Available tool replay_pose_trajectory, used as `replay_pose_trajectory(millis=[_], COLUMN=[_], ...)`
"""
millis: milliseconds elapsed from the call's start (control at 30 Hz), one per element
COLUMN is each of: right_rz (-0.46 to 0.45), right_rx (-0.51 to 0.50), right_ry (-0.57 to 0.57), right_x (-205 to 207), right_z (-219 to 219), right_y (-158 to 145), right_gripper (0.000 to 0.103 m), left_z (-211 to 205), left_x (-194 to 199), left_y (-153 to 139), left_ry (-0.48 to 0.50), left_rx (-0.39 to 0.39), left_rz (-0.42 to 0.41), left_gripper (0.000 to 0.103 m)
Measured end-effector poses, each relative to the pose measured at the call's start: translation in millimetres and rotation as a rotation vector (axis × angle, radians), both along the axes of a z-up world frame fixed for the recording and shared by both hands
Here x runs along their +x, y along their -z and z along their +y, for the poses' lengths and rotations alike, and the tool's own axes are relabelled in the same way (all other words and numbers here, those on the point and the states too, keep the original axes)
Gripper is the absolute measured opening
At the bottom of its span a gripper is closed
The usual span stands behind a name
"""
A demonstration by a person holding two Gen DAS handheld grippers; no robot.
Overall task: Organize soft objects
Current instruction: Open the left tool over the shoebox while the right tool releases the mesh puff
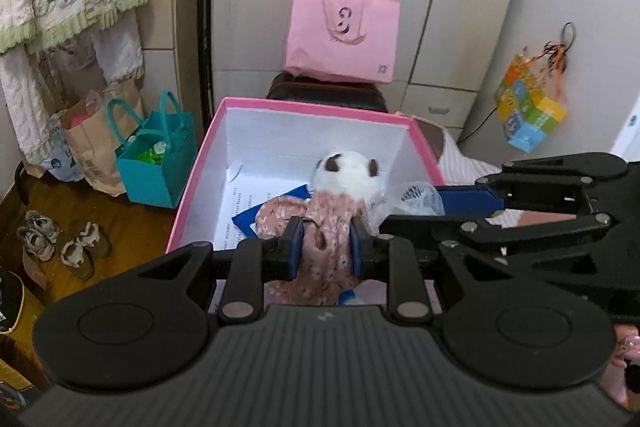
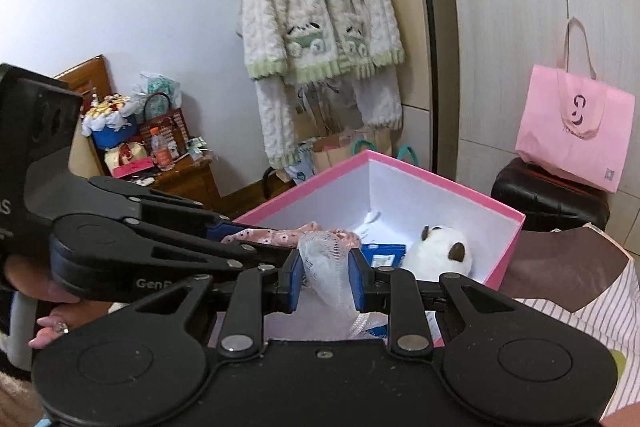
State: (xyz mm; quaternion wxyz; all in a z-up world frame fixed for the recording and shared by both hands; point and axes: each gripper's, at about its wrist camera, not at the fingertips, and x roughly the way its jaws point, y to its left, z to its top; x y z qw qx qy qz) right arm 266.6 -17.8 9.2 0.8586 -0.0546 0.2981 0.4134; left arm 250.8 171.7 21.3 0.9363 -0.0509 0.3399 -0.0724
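Behind pink box (image 1: 244, 105), black suitcase (image 1: 328, 95), pink tote (image 1: 342, 35), teal bag (image 1: 154, 163) beside

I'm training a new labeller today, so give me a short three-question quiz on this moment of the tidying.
1. True or false: the left claw is shut on the floral cloth.
2. What does the right claw grip? A) the plush toy B) the white mesh C) the blue packet
3. Fill in: the plush toy lies inside the ____ box.

Key: 1 true. 2 B: the white mesh sits between the blue pads, while the plush toy and the blue packet lie loose in the box. 3 pink.
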Motion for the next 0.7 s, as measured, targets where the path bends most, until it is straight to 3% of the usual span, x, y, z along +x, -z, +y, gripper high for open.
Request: replay_pose_trajectory(millis=[67, 167, 200, 433, 700], right_rz=[0.0, -0.084, -0.108, -0.149, -0.092], right_rx=[0.001, -0.035, -0.054, -0.054, -0.001], right_ry=[0.007, 0.041, 0.048, 0.063, 0.105], right_x=[6.3, 6.7, 5.4, -13.7, -50.0], right_z=[2.2, 7.0, 7.5, -13.4, -68.4], right_y=[5.5, 11.0, 12.1, -3.1, -25.3], right_gripper=[0.028, 0.03, 0.033, 0.057, 0.066], left_z=[2.6, 2.0, 1.2, 2.6, -3.1], left_x=[7.2, 8.0, 5.3, -25.6, -71.5], left_y=[3.7, 6.6, 6.3, -7.0, -30.8], left_ry=[-0.021, -0.052, -0.053, -0.017, 0.065], left_rx=[0.004, 0.062, 0.079, 0.091, 0.03], left_rz=[0.001, -0.032, -0.053, -0.115, -0.15], left_gripper=[0.025, 0.047, 0.05, 0.061, 0.066])
